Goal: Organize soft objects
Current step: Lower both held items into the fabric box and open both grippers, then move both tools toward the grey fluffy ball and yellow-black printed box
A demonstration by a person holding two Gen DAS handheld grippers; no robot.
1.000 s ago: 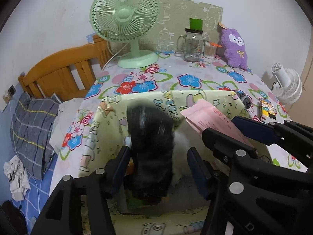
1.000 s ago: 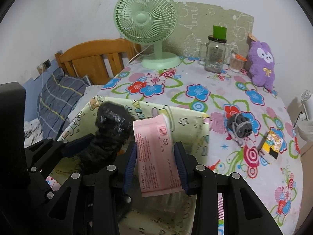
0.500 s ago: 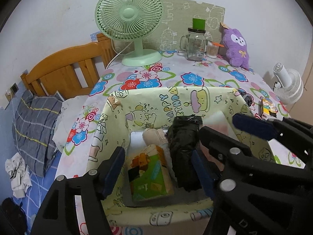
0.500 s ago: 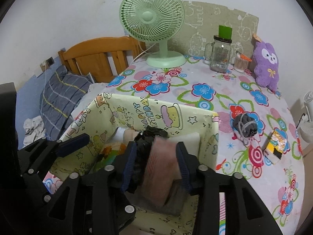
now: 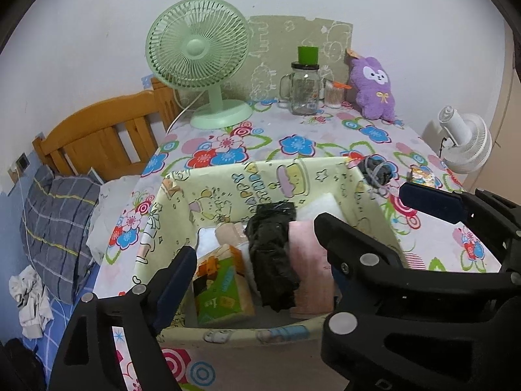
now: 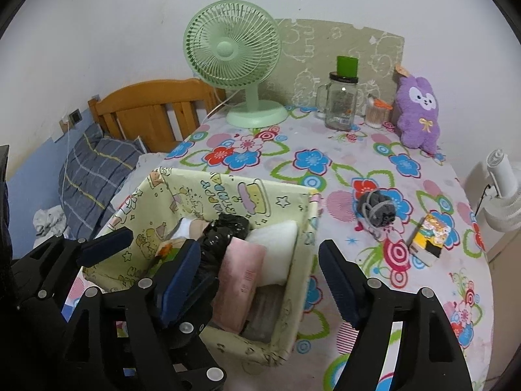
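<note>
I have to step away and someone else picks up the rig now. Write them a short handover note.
Left tool: opening, grips nothing, above the yellow fabric bin.
Right tool: opening, grips nothing, at the bin's right wall.
In the bin: black bundle, pink pack, white foam piece, green box.
On the table outside the bin: grey rolled bundle, small yellow packet, purple plush at the back.
Left to do: probably the grey bundle next, then the plush.
</note>
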